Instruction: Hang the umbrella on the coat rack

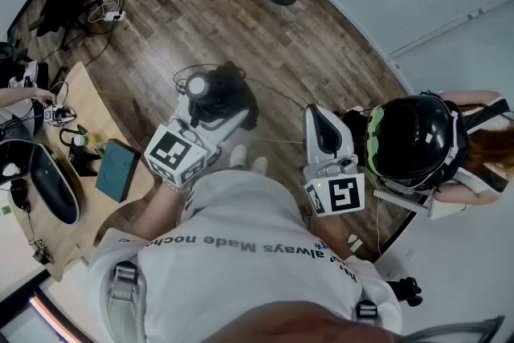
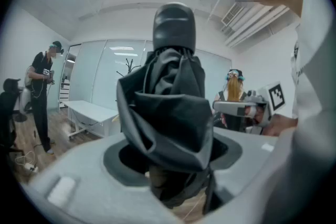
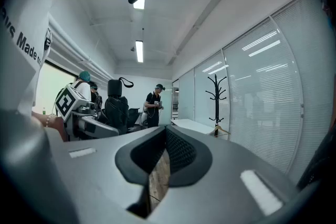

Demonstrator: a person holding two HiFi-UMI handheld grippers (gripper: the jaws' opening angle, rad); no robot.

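Black cloth, bunched and folded, fills the left tool [image 2: 169, 157]: its jaws are clamped on the body of the umbrella [image 2: 173, 107], which stands up out of the grip with its rounded cap at the top. Holding it low on the bundle like that leaves the upper end free, which I take to be the part meant to meet a hook. The right tool [image 3: 165, 157] has its jaws brought together on nothing, only a sliver of wooden floor [image 1: 241, 20] showing under them; it looks to be kept in reserve at the person's other side, well apart from the umbrella. The coat rack [image 3: 216, 97] stands across the room against the glass wall [image 3: 262, 97], just beside a long white surface [image 3: 194, 126], so the umbrella is nowhere near it yet and the hanging has not begun, by my reckoning. Between here and there the floor is mostly open boards. The tight spots are close by: a person in a black helmet [image 1: 414, 140] just off the right tool, and a cluttered wooden surface [image 1: 88, 104] near the left. At the rack, the white surface's edge would crowd an approach from that side.
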